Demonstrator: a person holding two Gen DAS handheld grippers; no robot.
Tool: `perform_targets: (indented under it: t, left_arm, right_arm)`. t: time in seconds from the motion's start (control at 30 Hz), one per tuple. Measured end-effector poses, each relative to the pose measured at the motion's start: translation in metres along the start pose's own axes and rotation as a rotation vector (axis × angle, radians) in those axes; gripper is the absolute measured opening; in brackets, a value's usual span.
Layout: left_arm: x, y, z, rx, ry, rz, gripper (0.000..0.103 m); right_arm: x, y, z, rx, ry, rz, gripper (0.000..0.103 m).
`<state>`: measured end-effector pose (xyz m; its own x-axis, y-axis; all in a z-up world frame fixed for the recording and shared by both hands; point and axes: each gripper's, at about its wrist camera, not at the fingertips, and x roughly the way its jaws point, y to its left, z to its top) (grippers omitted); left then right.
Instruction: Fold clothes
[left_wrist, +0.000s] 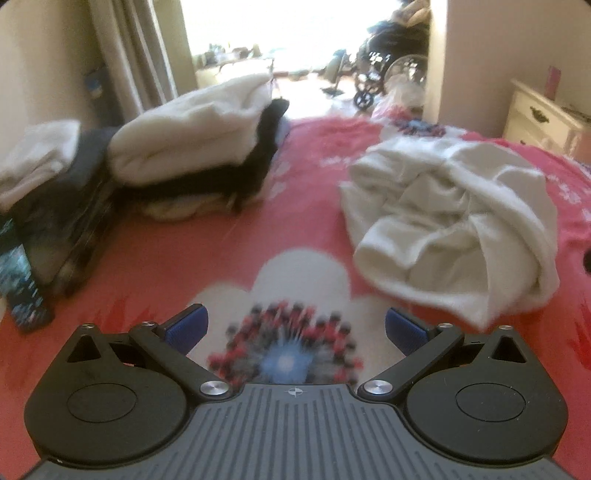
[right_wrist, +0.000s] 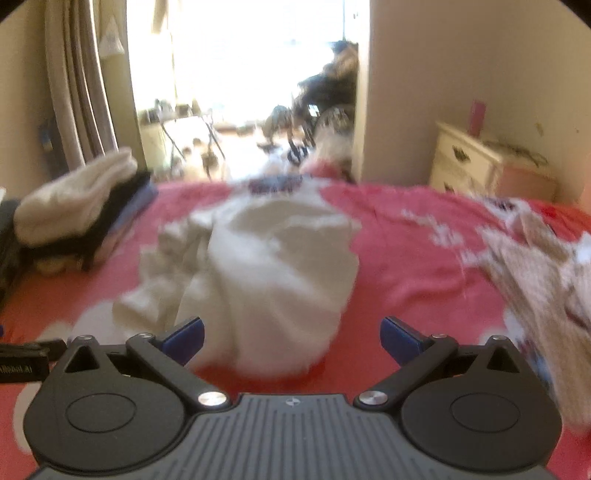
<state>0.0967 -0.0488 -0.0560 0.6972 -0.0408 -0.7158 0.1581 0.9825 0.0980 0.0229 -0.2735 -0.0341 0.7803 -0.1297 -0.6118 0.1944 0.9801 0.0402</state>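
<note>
A crumpled white garment (left_wrist: 454, 225) lies on the pink flowered bedspread (left_wrist: 207, 243), ahead and to the right of my left gripper (left_wrist: 295, 328), which is open and empty above a flower print. In the right wrist view the same white garment (right_wrist: 266, 273) lies straight ahead, its near edge between the open, empty fingers of my right gripper (right_wrist: 291, 334). A stack of folded clothes, white on black (left_wrist: 192, 147), sits at the left; it also shows in the right wrist view (right_wrist: 81, 206).
More folded dark and white clothes (left_wrist: 48, 184) lie at the far left. A patterned beige cloth (right_wrist: 546, 280) lies at the right of the bed. A cream nightstand (right_wrist: 469, 162) stands by the wall. A doorway with a wheelchair (left_wrist: 384, 70) is beyond the bed.
</note>
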Motion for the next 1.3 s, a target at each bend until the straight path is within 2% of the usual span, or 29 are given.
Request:
perform_targets:
  t: [0.07, 0.17, 0.2, 0.23, 0.33, 0.4, 0.53, 0.63, 0.7, 0.77, 0.8, 0.83, 0.9, 0.93, 1.0, 1.13, 1.3]
  left_arm:
    - [0.015, -0.005, 0.009, 0.008, -0.024, -0.015, 0.102]
    - [0.044, -0.012, 0.025, 0.001, -0.040, -0.041, 0.093]
    - [0.053, -0.015, 0.030, 0.001, -0.037, -0.055, 0.086]
    - [0.062, -0.018, 0.034, 0.004, -0.033, -0.070, 0.075]
    - [0.088, -0.028, 0.048, 0.015, -0.018, -0.113, 0.059]
    - [0.103, -0.035, 0.055, 0.032, 0.000, -0.131, 0.056]
    - [0.126, -0.049, 0.056, 0.112, 0.040, -0.158, 0.056]
    - [0.138, -0.058, 0.052, 0.165, 0.072, -0.162, 0.057]
    - [0.141, -0.061, 0.048, 0.180, 0.076, -0.161, 0.057]
    - [0.140, -0.061, 0.047, 0.181, 0.073, -0.165, 0.051]
    - [0.140, -0.061, 0.048, 0.165, 0.075, -0.177, 0.041]
    - [0.139, -0.061, 0.048, 0.145, 0.078, -0.192, 0.029]
    - [0.138, -0.061, 0.050, 0.115, 0.086, -0.208, 0.018]
    - [0.135, -0.062, 0.050, 0.110, 0.083, -0.208, 0.015]
    - [0.126, -0.063, 0.050, 0.114, 0.063, -0.198, 0.010]
    - [0.109, -0.065, 0.049, 0.123, 0.024, -0.179, 0.007]
    - [0.070, -0.061, 0.040, 0.134, -0.020, -0.203, 0.006]
  right_arm:
    - [0.020, 0.000, 0.016, -0.021, -0.033, 0.037, 0.101]
    - [0.052, 0.008, 0.043, -0.089, -0.071, 0.085, 0.097]
    - [0.064, 0.013, 0.053, -0.120, -0.075, 0.097, 0.093]
    - [0.076, 0.020, 0.061, -0.151, -0.074, 0.108, 0.092]
    - [0.115, 0.041, 0.082, -0.260, -0.050, 0.150, 0.082]
    - [0.139, 0.056, 0.088, -0.339, -0.012, 0.192, 0.078]
    - [0.179, 0.087, 0.095, -0.490, 0.067, 0.292, 0.070]
    - [0.203, 0.101, 0.092, -0.555, 0.127, 0.288, 0.067]
    - [0.216, 0.104, 0.091, -0.562, 0.169, 0.270, 0.059]
    - [0.229, 0.107, 0.089, -0.569, 0.210, 0.251, 0.055]
    - [0.233, 0.108, 0.089, -0.569, 0.227, 0.244, 0.046]
    - [0.229, 0.107, 0.090, -0.559, 0.223, 0.241, 0.039]
    - [0.220, 0.102, 0.093, -0.540, 0.202, 0.226, 0.016]
    - [0.216, 0.100, 0.095, -0.529, 0.191, 0.217, 0.013]
    - [0.207, 0.090, 0.101, -0.484, 0.160, 0.199, 0.010]
    - [0.173, 0.061, 0.115, -0.359, 0.078, 0.162, 0.009]
    - [0.099, 0.003, 0.112, -0.136, -0.030, 0.093, 0.008]
